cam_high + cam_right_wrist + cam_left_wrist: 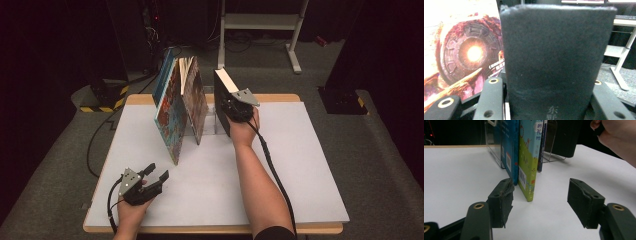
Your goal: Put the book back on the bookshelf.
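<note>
Right gripper point(231, 106): clenched on the black book point(223, 95), upright beside the leaning books point(180, 107) at the clear bookend point(216, 117)
Left gripper point(156, 176): released, resting near the worktop point(300, 165) front edge
Risk: nudging the tilted books could topple them
Risk: a loose hold may let the book twist

The counter point(300, 165) is a pale grey-white top with a wooden edge, standing on grey carpet. A row of books point(177, 107) stands on it toward 12 o'clock, leaning against each other, beside a clear bookend point(552, 143) whose foot rests on the top. A black book point(223, 97) stands upright just to their 3 o'clock side. Toward 7 o'clock a hand rests on the surface.
</note>
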